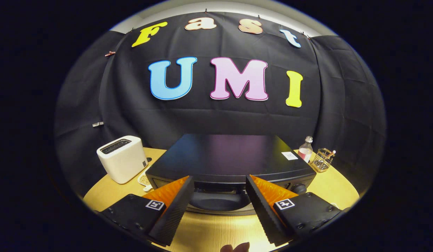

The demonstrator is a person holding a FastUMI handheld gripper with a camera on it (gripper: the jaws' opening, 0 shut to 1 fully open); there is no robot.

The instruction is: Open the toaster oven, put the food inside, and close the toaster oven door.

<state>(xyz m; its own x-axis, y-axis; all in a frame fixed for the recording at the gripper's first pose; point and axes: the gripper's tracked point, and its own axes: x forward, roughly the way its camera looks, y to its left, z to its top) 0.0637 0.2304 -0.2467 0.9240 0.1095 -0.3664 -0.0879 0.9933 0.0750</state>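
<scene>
A black toaster oven (223,155) stands on the wooden table just ahead of my fingers, seen from slightly above so that its flat top fills most of what shows. Its door handle (216,199) lies between my two fingertips, at the oven's front. My gripper (220,183) is open, with a wide gap between the fingers and nothing held. A knob (299,189) shows on the oven's front right, beside the right finger. A small patterned item (145,180), possibly the food on a plate, peeks out left of the oven, mostly hidden.
A white pop-up toaster (121,158) stands to the oven's left. Behind the oven's right corner are a clear bottle (305,149) and a wire pen holder (322,159). The round wooden table (216,231) extends below my fingers.
</scene>
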